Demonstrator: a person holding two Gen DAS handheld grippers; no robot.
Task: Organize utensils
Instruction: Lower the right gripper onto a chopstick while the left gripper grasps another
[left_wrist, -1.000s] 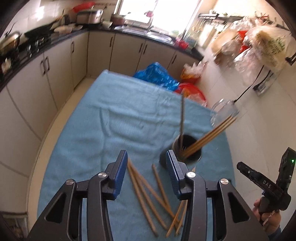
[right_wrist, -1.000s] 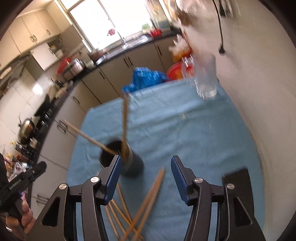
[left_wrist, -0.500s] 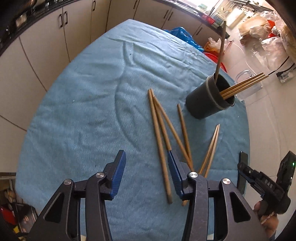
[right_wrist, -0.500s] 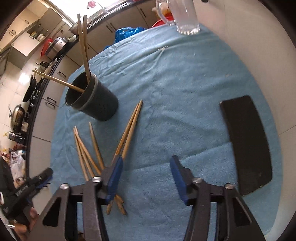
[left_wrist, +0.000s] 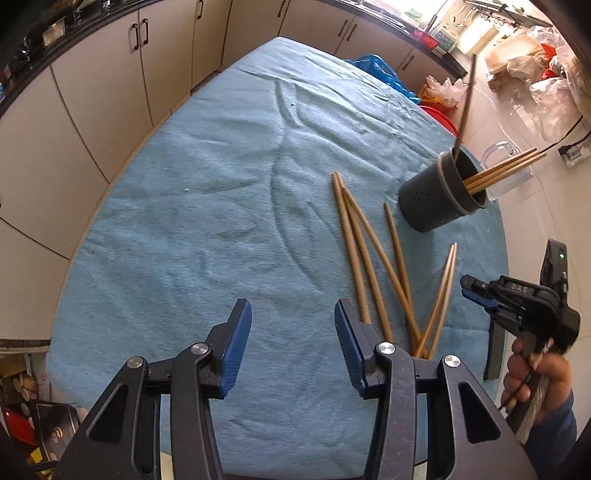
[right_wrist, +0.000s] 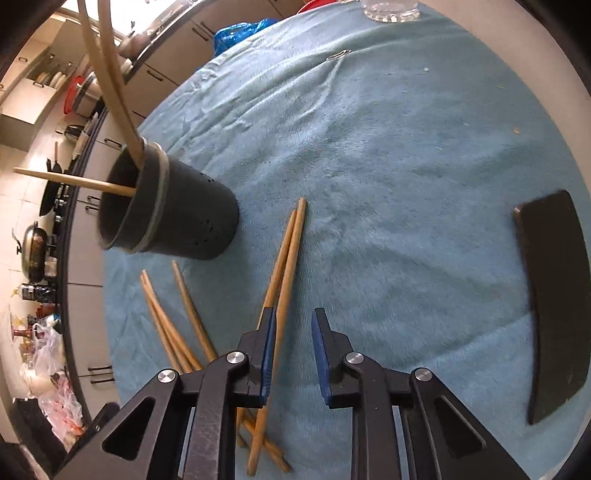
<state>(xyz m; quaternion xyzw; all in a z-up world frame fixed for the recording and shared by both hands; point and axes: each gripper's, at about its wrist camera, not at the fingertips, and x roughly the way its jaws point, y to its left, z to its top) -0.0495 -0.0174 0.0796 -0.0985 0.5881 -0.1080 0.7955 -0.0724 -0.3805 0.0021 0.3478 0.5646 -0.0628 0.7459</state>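
Several wooden chopsticks (left_wrist: 373, 254) lie loose on the blue towel (left_wrist: 207, 206). A dark round holder (left_wrist: 439, 192) stands behind them with several chopsticks in it. My left gripper (left_wrist: 293, 345) is open and empty, low over the towel just left of the loose sticks. My right gripper (right_wrist: 293, 349) is open with a narrow gap, low over a pair of chopsticks (right_wrist: 286, 258); one stick lies between its jaws beside the left pad. The right gripper also shows in the left wrist view (left_wrist: 476, 291). The holder shows at the left in the right wrist view (right_wrist: 173, 218).
A flat black object (right_wrist: 554, 302) lies on the towel at the right. A clear glass mug (left_wrist: 509, 166) stands behind the holder. Kitchen cabinets (left_wrist: 110, 81) run along the left, past the table edge. A blue bag (left_wrist: 376, 70) and a red basin sit beyond the far edge.
Both grippers have dropped lower toward the towel. The right gripper's jaws have narrowed and now straddle a chopstick of the right-hand pair.
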